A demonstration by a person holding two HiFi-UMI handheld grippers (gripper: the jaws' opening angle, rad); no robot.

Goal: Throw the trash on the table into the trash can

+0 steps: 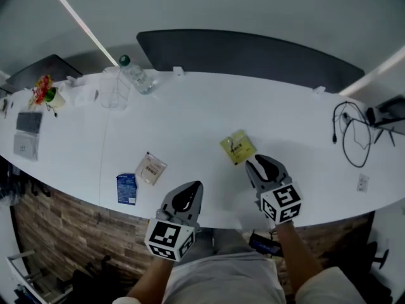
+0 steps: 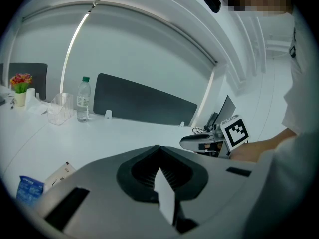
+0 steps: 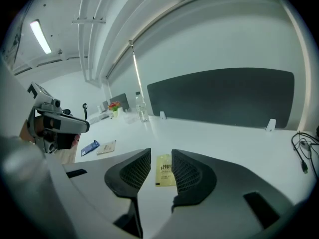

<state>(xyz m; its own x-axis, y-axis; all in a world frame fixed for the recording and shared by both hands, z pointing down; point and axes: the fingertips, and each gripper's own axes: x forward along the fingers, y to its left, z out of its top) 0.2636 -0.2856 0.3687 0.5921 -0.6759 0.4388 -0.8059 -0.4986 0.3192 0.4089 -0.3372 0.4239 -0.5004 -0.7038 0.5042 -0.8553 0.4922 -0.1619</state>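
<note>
- The yellow packet (image 1: 238, 147) lies flat on the table (image 1: 304, 138), just ahead of the right gripper (image 1: 256, 163). That gripper's jaws stand apart and empty, lined up on the packet.
- It looks light, thin, limp and probably slick, so a pinch on its near edge should lift it.
- The left gripper (image 1: 191, 190) has its jaws pressed together on nothing.
- No trash can shows.
</note>
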